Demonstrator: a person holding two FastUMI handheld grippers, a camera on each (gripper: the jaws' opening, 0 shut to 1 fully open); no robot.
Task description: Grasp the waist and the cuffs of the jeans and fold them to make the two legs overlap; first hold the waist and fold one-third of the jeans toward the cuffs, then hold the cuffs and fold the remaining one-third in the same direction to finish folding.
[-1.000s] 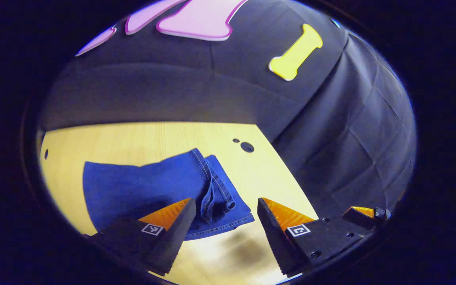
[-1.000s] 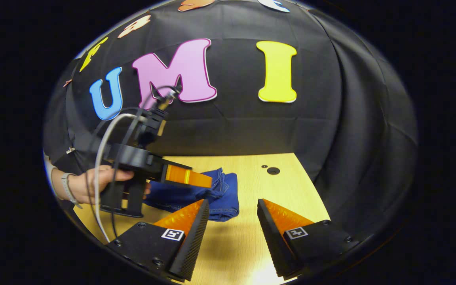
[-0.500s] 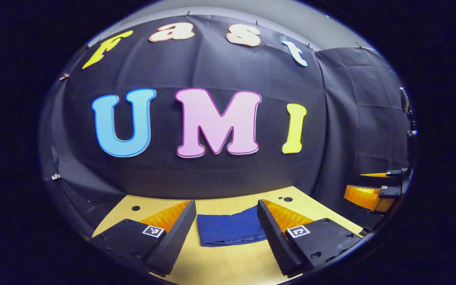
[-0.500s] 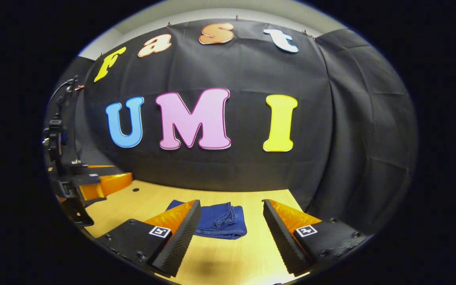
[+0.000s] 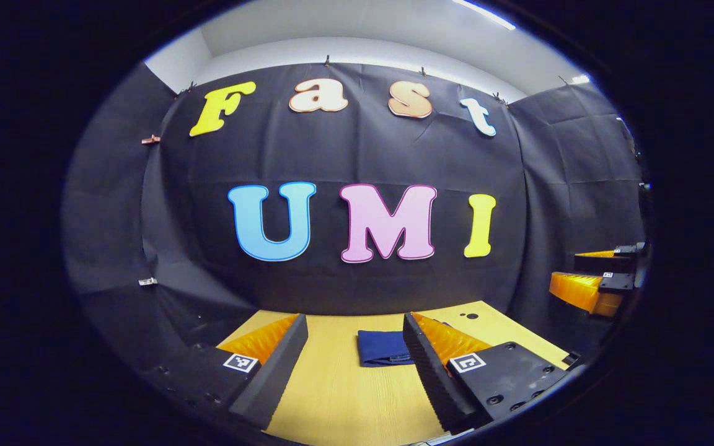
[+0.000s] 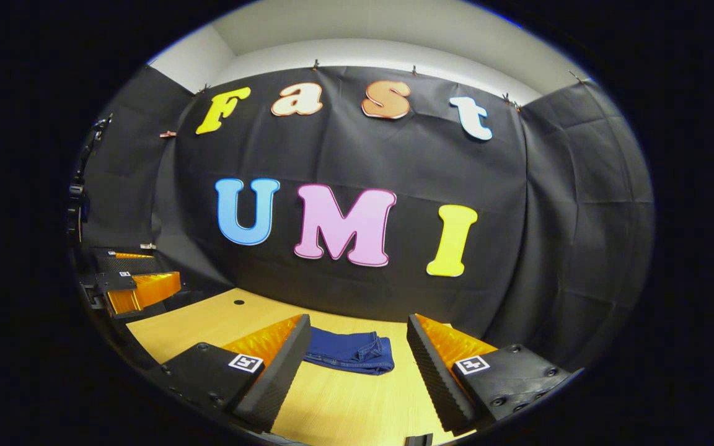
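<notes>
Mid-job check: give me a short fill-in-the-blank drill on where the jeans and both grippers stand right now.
1. The jeans lie as a compact ____ bundle on the table.
2. The left gripper has its jaws ____, with nothing between them.
3. The right gripper is open and holds ____.
4. In the right gripper view, the left gripper appears at the ____ edge.

Missing words: folded; open; nothing; left

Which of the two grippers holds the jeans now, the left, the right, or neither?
Neither. The left gripper and the right gripper are both open and empty; the folded jeans lie on the table beyond them.
</notes>
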